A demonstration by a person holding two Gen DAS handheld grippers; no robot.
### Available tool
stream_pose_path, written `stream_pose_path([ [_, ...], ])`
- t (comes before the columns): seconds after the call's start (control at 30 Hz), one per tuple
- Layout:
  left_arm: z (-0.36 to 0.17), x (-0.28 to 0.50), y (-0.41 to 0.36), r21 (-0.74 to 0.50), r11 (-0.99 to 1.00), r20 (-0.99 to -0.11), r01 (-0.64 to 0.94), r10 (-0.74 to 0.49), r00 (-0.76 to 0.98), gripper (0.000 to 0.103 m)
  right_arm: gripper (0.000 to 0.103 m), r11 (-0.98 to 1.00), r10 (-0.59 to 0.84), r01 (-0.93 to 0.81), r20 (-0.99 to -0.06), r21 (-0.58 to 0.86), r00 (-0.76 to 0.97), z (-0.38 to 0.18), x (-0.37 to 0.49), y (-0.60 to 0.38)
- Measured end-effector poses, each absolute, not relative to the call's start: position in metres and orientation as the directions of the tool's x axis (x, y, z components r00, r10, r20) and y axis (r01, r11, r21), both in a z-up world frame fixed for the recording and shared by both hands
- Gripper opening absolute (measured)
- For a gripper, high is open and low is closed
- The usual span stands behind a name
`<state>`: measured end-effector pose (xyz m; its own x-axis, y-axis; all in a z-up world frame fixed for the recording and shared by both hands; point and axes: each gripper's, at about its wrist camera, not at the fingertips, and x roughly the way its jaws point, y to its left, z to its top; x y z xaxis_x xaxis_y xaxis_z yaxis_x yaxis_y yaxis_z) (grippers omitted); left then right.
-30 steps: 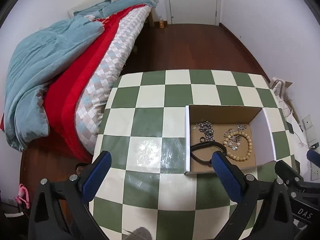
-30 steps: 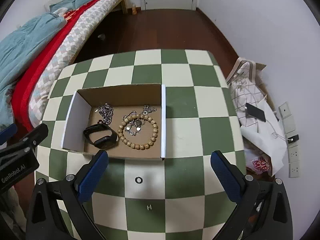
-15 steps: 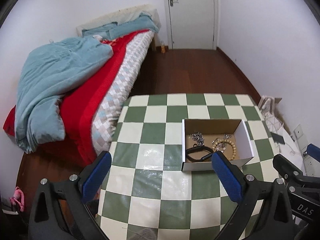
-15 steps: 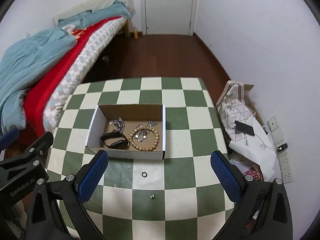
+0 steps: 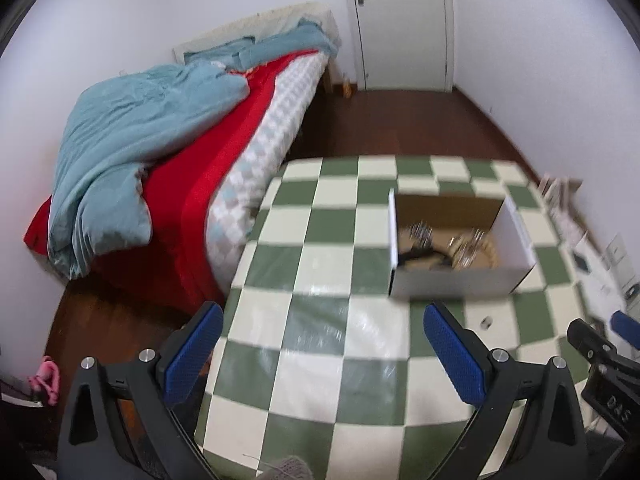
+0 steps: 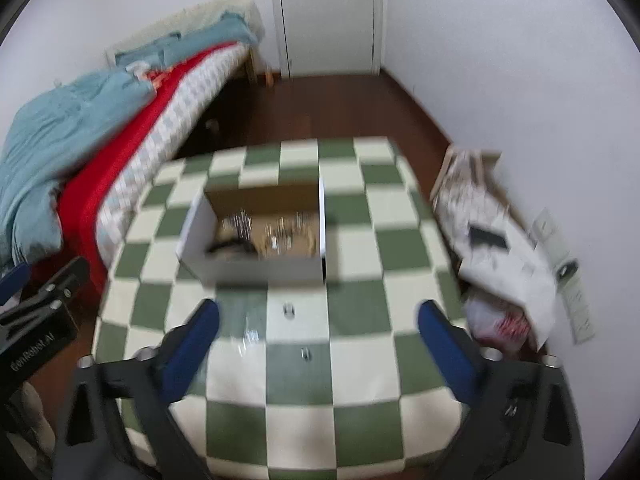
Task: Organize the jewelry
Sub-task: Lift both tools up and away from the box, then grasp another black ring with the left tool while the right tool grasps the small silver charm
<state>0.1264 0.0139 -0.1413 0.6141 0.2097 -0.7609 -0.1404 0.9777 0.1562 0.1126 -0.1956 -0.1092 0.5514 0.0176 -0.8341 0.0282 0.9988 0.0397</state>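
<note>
Two grippers hang over a green-and-white checkered table (image 6: 352, 364), well back from a cardboard box (image 6: 256, 268) that sits toward its far side; a bed (image 5: 168, 152) with a blue quilt and red cover runs along the left. The left gripper (image 5: 320, 356) has its jaws wide apart with nothing between them, and the right gripper (image 6: 318, 346) is likewise spread and empty. Inside the box lie the jewelry pieces: a black band (image 5: 420, 256), a bead bracelet (image 5: 486, 252) and some silver chain (image 5: 420, 234), all smeared by motion blur. Outside the box, on the table between it and the right gripper, sit a small ring (image 6: 288, 310), a little shiny cluster (image 6: 251, 336) and a tiny stud-like piece (image 6: 306, 354). These loose bits look like the remaining work. I judge the main risk to be their size: wide jaws closing on something so small and flat could flick it off the smooth tabletop, or pinch and miss. A hurried approach could also nudge the light box. Blur makes it impossible to tell what the cluster really is, or whether the chain is one piece or several; the box's near wall hides part of its floor, and the table's near edge is cut off behind both grippers.
</note>
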Motion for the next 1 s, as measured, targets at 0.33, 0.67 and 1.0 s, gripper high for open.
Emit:
stream_pose_path([
  [0.33, -0.215, 0.139, 0.008, 0.281, 0.953, -0.806, -0.113, 0.298, 0.511, 0.102, 0.062, 0.986, 0.132, 0.03, -0.884, 0.162, 0.449, -0.241, 0.116, -0.201],
  [0.67, -0.234, 0.151, 0.003, 0.257, 0.962, -0.838, -0.093, 0.27, 0.475, 0.102, 0.009, 0.998, 0.067, -0.031, -0.87, 0.059, 0.489, -0.268, 0.116, -0.176],
  [1.0, -0.248, 0.178, -0.081, 0.19, 0.979, -0.867, 0.077, 0.13, 0.481, 0.102, 0.009, 0.984, 0.032, 0.134, -0.853, 0.119, 0.522, -0.25, 0.115, -0.245],
])
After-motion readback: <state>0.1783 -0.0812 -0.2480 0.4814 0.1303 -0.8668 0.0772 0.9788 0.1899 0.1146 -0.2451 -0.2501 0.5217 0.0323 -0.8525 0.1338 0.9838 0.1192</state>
